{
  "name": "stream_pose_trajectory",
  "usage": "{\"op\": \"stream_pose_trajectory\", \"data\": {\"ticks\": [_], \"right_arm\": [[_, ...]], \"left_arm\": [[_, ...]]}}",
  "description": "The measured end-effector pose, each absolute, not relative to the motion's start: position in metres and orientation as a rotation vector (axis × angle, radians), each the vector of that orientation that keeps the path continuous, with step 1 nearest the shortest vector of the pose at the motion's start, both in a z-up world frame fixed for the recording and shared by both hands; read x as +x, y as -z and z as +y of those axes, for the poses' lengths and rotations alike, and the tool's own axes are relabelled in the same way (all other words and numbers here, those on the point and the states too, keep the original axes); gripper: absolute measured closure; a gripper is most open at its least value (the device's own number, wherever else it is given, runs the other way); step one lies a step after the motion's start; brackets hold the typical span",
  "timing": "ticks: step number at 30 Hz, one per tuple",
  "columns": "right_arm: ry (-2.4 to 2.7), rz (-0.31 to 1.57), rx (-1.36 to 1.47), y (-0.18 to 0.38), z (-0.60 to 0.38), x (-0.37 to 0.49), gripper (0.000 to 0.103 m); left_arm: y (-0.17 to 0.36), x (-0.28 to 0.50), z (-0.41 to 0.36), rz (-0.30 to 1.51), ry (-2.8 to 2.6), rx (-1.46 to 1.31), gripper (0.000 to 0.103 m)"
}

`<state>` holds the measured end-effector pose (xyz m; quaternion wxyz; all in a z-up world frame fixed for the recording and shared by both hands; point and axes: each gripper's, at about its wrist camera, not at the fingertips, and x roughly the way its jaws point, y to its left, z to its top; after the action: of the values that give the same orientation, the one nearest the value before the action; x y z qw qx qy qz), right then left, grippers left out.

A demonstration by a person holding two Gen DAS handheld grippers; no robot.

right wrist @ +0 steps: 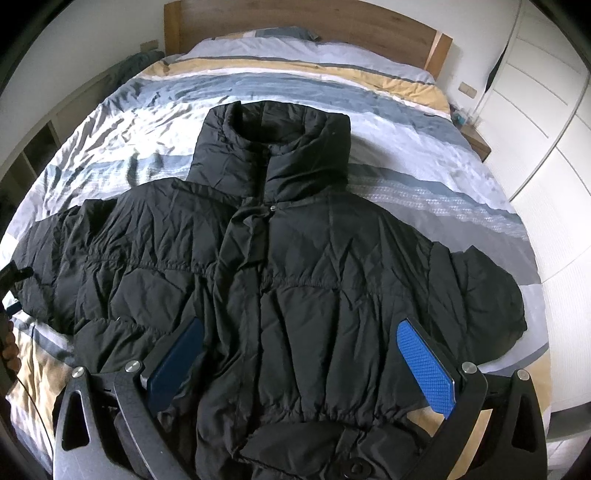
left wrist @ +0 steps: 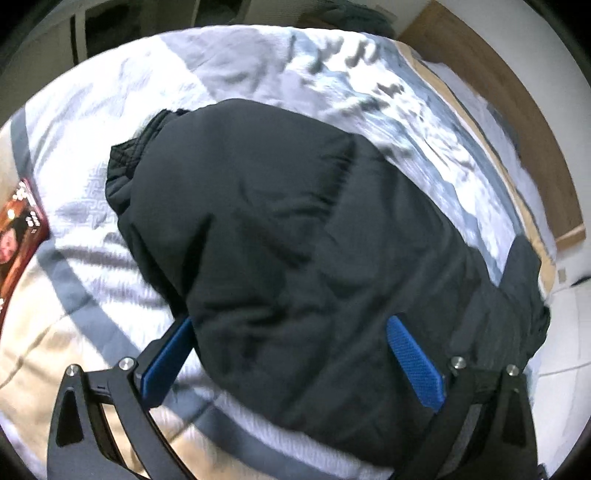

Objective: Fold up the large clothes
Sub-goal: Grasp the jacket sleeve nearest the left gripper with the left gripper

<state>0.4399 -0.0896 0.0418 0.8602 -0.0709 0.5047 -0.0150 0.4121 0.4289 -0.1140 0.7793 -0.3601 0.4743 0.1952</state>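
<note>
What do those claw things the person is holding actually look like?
Both look alike. The left gripper and right gripper each have two flat blue fingers with a bumpy, gridded face, mounted on black angular brackets with cut-out slots and silver round bolts.

1. A big bed [right wrist: 388,79] fills the room. Its cover has stripes of white, grey, blue and yellow, and it is wrinkly.
2. A wooden headboard [right wrist: 295,18] stands at the far end of the bed.
3. A pillow [right wrist: 280,33] lies by the headboard.
4. A white wardrobe [right wrist: 546,110] is on the right side.
5. A small wooden night table [right wrist: 476,142] sits between the bed and the wardrobe.
6. A reddish book [left wrist: 20,229] lies on the bed cover.
7. Open shelves [right wrist: 33,151] are on the left side.
</note>
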Motion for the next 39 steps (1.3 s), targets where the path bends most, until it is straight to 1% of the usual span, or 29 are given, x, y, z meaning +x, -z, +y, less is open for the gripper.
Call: {"op": "stream_pose_trajectory", "data": {"ticks": [7,16,20,26,37,39], "right_arm": [[0.049,1.063,-0.164,-0.043,-0.089,0.44,0.001],[0.067,1.064,-0.186,-0.048,-0.086,0.434,0.001],[0.064,1.071,-0.193,-0.047,-0.082,0.43,0.001],[0.069,1.073,-0.207,-0.049,-0.079,0.424,0.001],[0.088,1.062,-0.218,-0.056,-0.079,0.416,0.001],[0.085,1.062,-0.222,-0.056,-0.077,0.415,0.001]], "left_arm": [[0.133,0.41,0.463,0.964,-0.424,-0.922,0.0],[0.142,0.381,0.477,0.93,-0.463,-1.021,0.0],[0.144,0.389,0.479,0.937,-0.449,-1.017,0.0],[0.148,0.4,0.484,0.904,-0.382,-1.091,0.001],[0.157,0.37,0.508,0.762,-0.343,-1.316,0.004],[0.156,0.372,0.512,0.737,-0.326,-1.344,0.007]]}}
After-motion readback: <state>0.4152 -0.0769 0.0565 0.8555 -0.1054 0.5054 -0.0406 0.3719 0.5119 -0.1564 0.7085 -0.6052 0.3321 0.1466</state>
